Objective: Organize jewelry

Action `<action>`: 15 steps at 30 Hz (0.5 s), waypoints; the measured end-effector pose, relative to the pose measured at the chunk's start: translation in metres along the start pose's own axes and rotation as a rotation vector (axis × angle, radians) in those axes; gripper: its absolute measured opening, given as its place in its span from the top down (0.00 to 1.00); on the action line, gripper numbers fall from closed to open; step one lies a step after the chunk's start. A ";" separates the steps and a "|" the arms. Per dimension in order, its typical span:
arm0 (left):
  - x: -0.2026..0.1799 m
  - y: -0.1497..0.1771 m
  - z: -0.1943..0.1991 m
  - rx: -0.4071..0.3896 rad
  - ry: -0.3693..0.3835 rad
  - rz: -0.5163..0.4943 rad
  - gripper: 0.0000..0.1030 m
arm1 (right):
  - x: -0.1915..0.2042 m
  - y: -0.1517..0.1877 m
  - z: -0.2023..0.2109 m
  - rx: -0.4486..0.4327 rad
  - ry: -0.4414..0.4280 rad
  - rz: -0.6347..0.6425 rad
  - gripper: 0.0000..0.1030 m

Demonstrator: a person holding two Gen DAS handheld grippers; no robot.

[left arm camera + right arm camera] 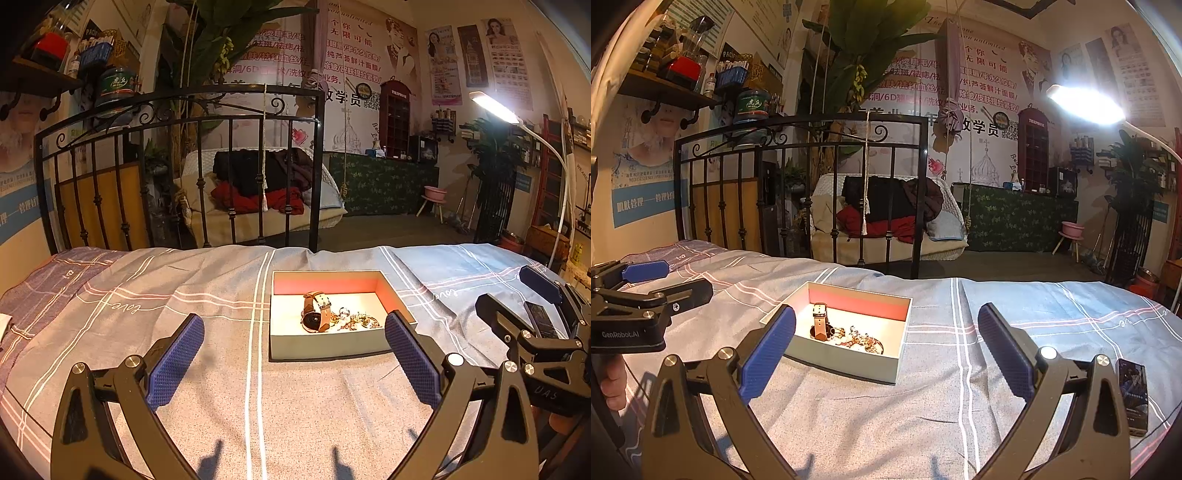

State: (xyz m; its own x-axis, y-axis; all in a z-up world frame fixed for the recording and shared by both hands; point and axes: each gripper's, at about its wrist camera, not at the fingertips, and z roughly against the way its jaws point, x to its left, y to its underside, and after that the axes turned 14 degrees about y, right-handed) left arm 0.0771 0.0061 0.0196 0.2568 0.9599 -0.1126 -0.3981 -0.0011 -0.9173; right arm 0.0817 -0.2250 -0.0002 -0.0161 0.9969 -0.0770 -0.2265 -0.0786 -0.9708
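Observation:
An open shallow box (328,347) (849,363) with a red inner wall rests on the checked bedsheet. Inside lie a brown-strap watch (314,312) (820,325) and a small heap of rings and chains (356,320) (862,341). My left gripper (295,347) hovers just short of the box, open, with nothing between its blue pads. My right gripper (886,350) is open too, with the box's right part between its fingers in the right wrist view, and holds nothing. Each gripper shows at the edge of the other's view: the right gripper (524,295) and the left gripper (665,280).
A dark phone (1133,395) (540,319) lies on the sheet right of the box. A black iron bed rail (177,122) stands behind the bed. A lit lamp (1084,105) hangs over the right side. A hand (613,384) grips the left tool.

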 end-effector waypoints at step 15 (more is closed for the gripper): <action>-0.003 0.000 -0.002 0.005 -0.006 -0.009 0.06 | 0.000 0.002 -0.002 0.001 0.000 0.002 0.05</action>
State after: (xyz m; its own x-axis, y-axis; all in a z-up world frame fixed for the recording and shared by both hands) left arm 0.0782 0.0025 0.0188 0.2551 0.9616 -0.1016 -0.4005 0.0094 -0.9162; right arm 0.0830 -0.2247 -0.0021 -0.0163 0.9968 -0.0785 -0.2278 -0.0801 -0.9704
